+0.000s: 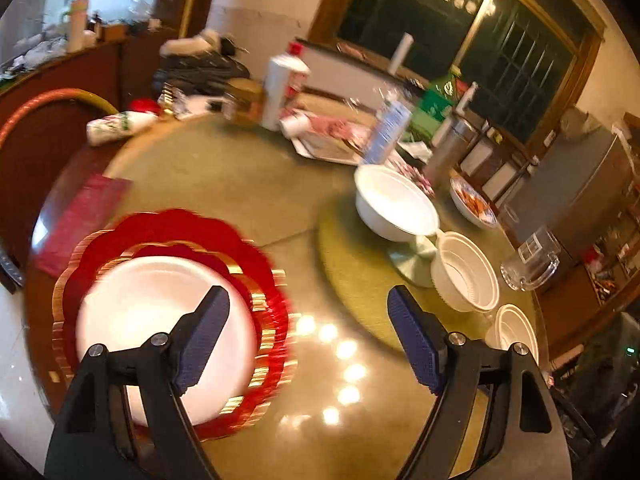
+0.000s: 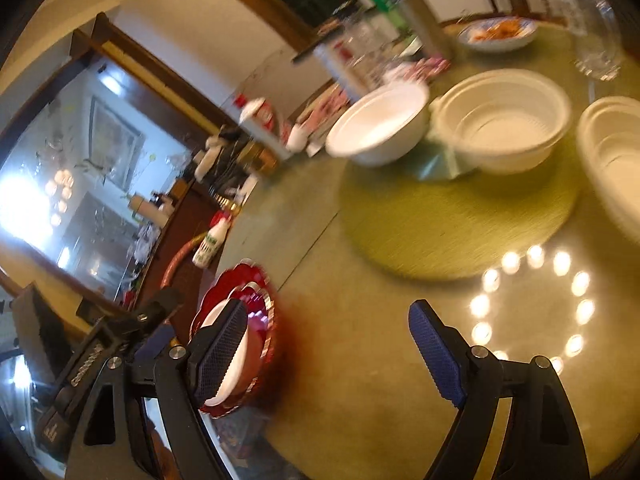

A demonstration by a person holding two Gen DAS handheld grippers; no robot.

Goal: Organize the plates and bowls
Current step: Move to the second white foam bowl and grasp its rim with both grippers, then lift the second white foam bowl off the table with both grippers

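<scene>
A stack of red scalloped plates with gold rims [image 1: 224, 240] lies at the table's near left, with a white plate [image 1: 152, 312] on top. It also shows in the right wrist view [image 2: 256, 304]. My left gripper [image 1: 308, 332] is open and empty, above the table just right of the stack. Three white bowls stand to the right: a wide one [image 1: 394, 202] [image 2: 380, 124], a ribbed one [image 1: 466, 272] [image 2: 504, 120] and a third [image 1: 514, 330] [image 2: 616, 160]. My right gripper [image 2: 328, 350] is open and empty over bare table. The left gripper's body [image 2: 120, 336] shows beside it.
A round green mat [image 1: 360, 264] [image 2: 452, 220] lies under the bowls. A patterned bowl with food [image 1: 472, 202] [image 2: 498, 34], a glass mug [image 1: 532, 262], bottles [image 1: 282, 88], a jar and papers crowd the table's far side. A red booklet [image 1: 80, 220] lies at left.
</scene>
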